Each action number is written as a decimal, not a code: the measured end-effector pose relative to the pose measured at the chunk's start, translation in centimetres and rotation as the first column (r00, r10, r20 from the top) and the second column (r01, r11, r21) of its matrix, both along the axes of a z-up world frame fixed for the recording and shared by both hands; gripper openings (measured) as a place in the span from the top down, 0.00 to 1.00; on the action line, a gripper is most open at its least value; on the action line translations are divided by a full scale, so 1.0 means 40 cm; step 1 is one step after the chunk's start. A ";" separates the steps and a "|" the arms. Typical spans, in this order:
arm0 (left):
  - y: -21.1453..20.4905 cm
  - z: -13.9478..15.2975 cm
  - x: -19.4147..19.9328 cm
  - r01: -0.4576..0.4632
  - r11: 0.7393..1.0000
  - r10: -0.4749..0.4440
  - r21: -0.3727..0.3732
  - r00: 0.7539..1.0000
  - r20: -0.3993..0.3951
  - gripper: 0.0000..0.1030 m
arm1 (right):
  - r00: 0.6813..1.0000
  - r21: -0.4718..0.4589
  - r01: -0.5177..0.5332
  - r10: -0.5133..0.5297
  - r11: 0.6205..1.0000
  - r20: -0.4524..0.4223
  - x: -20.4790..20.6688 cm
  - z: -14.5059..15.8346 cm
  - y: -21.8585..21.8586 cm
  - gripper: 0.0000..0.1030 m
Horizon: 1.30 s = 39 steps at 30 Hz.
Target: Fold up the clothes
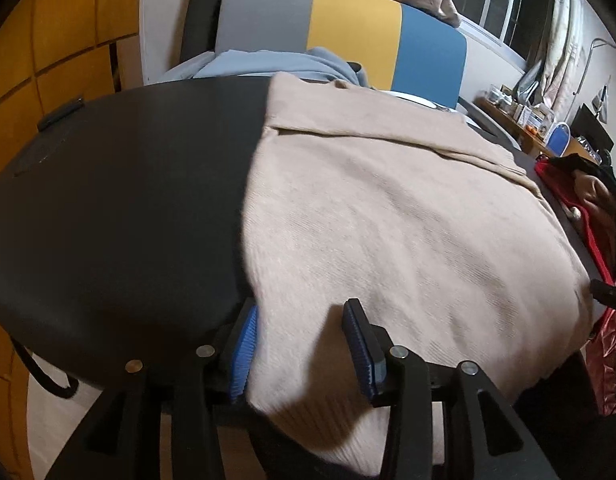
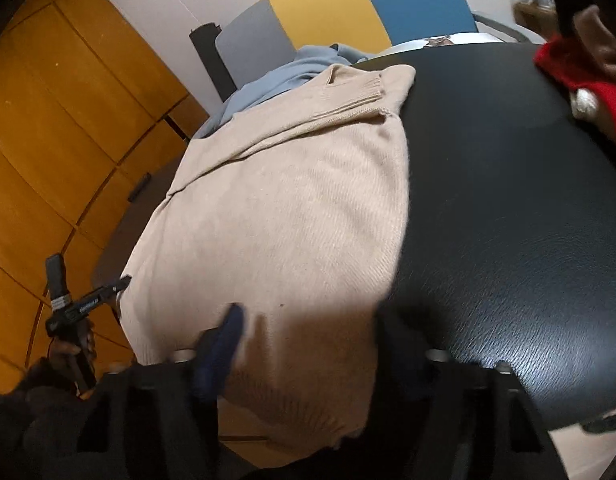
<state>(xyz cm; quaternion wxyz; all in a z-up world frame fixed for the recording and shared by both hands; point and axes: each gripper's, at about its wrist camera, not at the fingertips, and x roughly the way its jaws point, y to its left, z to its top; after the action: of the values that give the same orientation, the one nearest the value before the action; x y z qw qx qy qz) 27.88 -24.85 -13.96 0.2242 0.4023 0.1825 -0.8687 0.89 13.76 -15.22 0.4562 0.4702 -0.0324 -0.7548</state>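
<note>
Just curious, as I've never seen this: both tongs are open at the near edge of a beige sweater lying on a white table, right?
Nearly. The table is black, not white, as the right wrist view shows clearly. The rest holds: the left tongs and right tongs are open at the near edge of the beige sweater.

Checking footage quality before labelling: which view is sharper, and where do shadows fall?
Left wrist: sharp; gripper fingers crisp, their shadow on the sweater hem. Right wrist: gripper fingers blurred and dark, deep shadow over the near hem; sheen on the table.
</note>
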 end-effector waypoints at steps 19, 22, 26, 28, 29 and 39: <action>0.025 -0.009 0.055 0.096 0.961 -0.083 0.259 0.995 -0.060 0.72 | 0.998 -0.037 0.015 -0.012 0.999 0.064 0.021 -0.032 -0.001 0.90; 0.041 -0.007 0.039 0.120 0.964 -0.112 0.238 0.993 -0.046 0.65 | 0.998 -0.037 0.002 0.000 0.999 0.060 0.024 -0.039 -0.007 0.89; 0.037 -0.006 0.022 0.155 0.953 -0.147 0.262 0.988 -0.048 0.75 | 0.997 -0.003 -0.039 0.039 0.999 0.063 0.028 -0.032 -0.016 0.84; 0.034 -0.005 0.014 0.172 0.946 -0.165 0.275 0.985 -0.051 0.86 | 0.998 0.049 -0.061 0.060 0.997 0.033 0.038 -0.020 -0.027 0.84; 0.033 -0.005 0.010 0.181 0.942 -0.173 0.281 0.983 -0.052 0.87 | 0.998 0.062 -0.062 0.060 0.996 0.022 0.042 -0.017 -0.032 0.84; -0.063 0.060 -0.015 0.302 0.831 -0.197 0.467 0.945 -0.262 0.88 | 0.966 -0.202 0.005 0.047 0.979 0.253 -0.046 -0.016 -0.041 0.90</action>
<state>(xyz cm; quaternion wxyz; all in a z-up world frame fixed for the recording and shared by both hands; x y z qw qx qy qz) 27.29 -27.38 -11.55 -0.0236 0.3763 0.3690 -0.8495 -0.93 12.11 -15.87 0.5013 0.5156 -0.1622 -0.6756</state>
